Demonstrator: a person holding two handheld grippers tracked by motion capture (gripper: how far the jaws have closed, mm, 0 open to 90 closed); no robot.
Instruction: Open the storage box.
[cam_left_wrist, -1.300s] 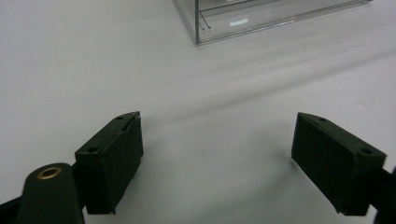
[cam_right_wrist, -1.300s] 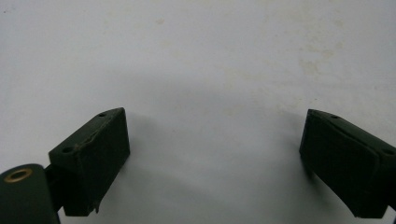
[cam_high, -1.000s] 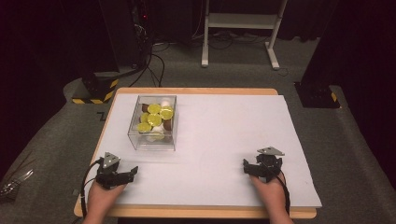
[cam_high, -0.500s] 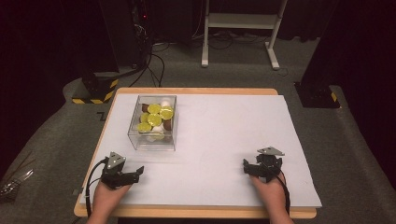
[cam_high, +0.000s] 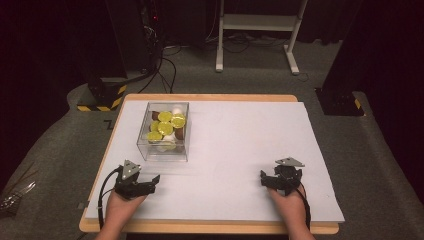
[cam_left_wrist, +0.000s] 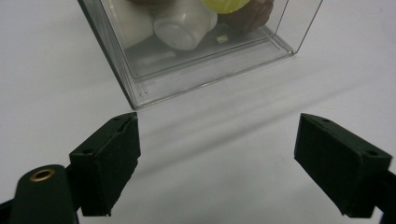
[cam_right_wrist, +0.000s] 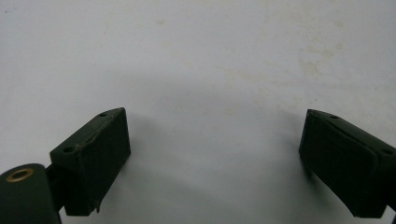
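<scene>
A clear plastic box (cam_high: 164, 131) stands on the white sheet at the table's left, holding yellow, white and brown rounded pieces. My left gripper (cam_high: 144, 184) rests near the front left, just in front of the box, open and empty. In the left gripper view the box's near corner (cam_left_wrist: 135, 100) sits right beyond my wide-apart jaws, with a white piece (cam_left_wrist: 182, 29) inside. My right gripper (cam_high: 275, 179) lies at the front right, open, over bare white sheet (cam_right_wrist: 205, 79).
A white sheet (cam_high: 240, 140) covers most of the wooden table (cam_high: 210, 98). Behind the table are a white frame stand (cam_high: 257, 30), cables on the grey floor, and black equipment with yellow-black striped bases (cam_high: 102, 95).
My left gripper has shifted right and forward, closer to the box's front. The right gripper has stayed in place.
</scene>
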